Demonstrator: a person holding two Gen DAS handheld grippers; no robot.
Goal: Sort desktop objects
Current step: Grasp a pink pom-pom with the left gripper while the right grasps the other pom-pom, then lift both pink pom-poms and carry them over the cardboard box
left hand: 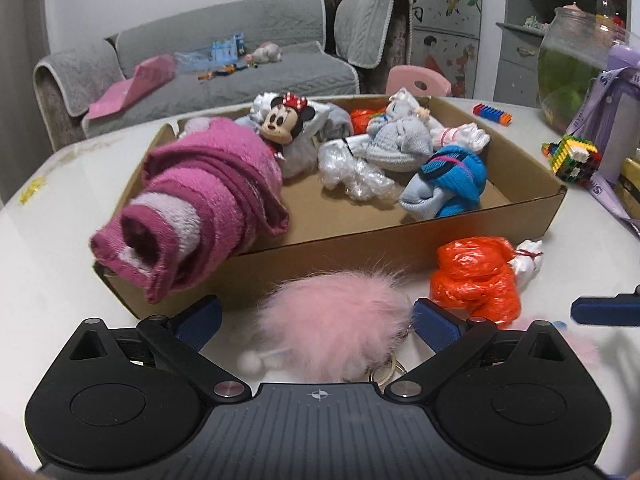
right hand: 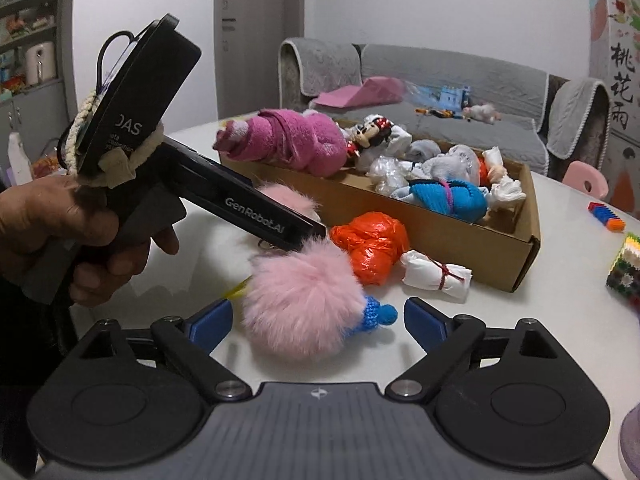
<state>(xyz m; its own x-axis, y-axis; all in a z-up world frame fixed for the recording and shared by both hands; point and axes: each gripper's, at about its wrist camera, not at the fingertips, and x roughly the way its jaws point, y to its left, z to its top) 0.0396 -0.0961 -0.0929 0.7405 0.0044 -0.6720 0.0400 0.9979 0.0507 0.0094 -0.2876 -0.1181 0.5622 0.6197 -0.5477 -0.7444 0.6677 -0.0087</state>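
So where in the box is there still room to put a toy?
The cardboard box has bare floor along its near wall, between the magenta sock roll and the blue sock bundle. The far half is crowded around the Minnie doll.

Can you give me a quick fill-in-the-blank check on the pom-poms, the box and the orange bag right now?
1. Each open gripper, left gripper and right gripper, has a fluffy ____ pom-pom between its fingers.
2. The rolled magenta sock hangs over the rim of the ____ box.
3. The orange plastic bag lies ____ the box, on the table.

Missing words: pink; cardboard; outside
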